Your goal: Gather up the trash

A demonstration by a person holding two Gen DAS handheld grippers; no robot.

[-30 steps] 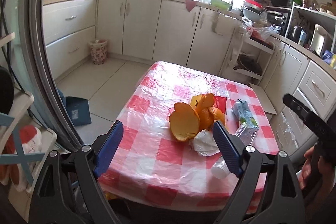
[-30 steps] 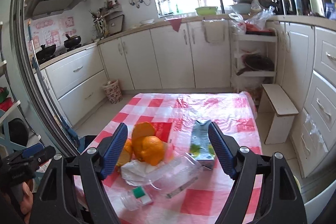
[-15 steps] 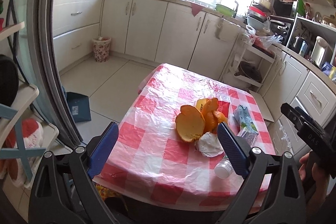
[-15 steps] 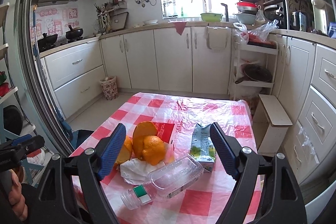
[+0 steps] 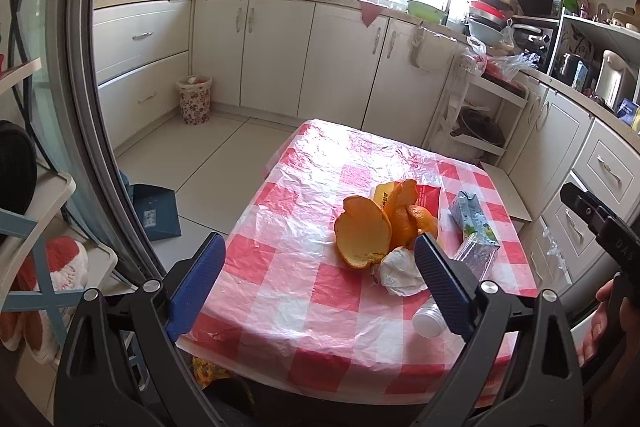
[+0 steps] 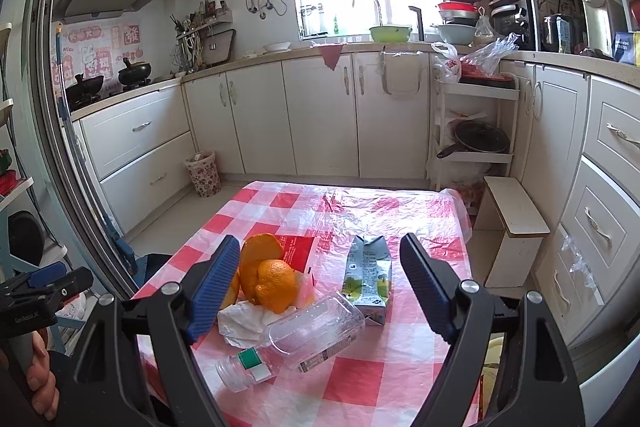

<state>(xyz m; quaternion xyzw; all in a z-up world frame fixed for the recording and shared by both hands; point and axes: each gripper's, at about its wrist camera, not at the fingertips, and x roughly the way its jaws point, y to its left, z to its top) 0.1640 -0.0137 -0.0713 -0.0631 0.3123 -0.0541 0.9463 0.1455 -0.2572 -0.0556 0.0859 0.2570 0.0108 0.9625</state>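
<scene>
- Your left gripper point(image 5: 320, 277) has its blue pads spread wide with nothing between them; it hangs above the near left edge of the table point(image 5: 280, 291), touching none of the trash.
- Your right gripper point(image 6: 320, 283) is spread just as wide and holds nothing; it hangs over the near side of the table, and through the gap between its fingers you see the trash pile.
- In the right wrist view, the clear plastic bottle point(image 6: 296, 337) lies on its side nearest you, its capless neck and green label band pointing toward the near left.
- A crumpled white tissue point(image 6: 244, 319) lies just left of the bottle and touches it, and your left gripper sees the same tissue beside its right pad.
- The orange peels point(image 5: 372, 227) sit heaped just behind the tissue, one big curved piece standing on edge.
- Behind the peels lies a flat red packet point(image 6: 296, 247), partly covered by them.
- The opened drink carton point(image 6: 370, 277) lies flat to the right of the peels, its base touching the bottle's wide end.
- All of this rests on the red-and-white checked plastic cover of the table.
- Well apart, on the floor by the white cabinets point(image 6: 312, 115), stands a small floral waste bin point(image 6: 203, 173).
- A blue dustpan point(image 5: 154, 213) lies on the floor left of the table.
</scene>
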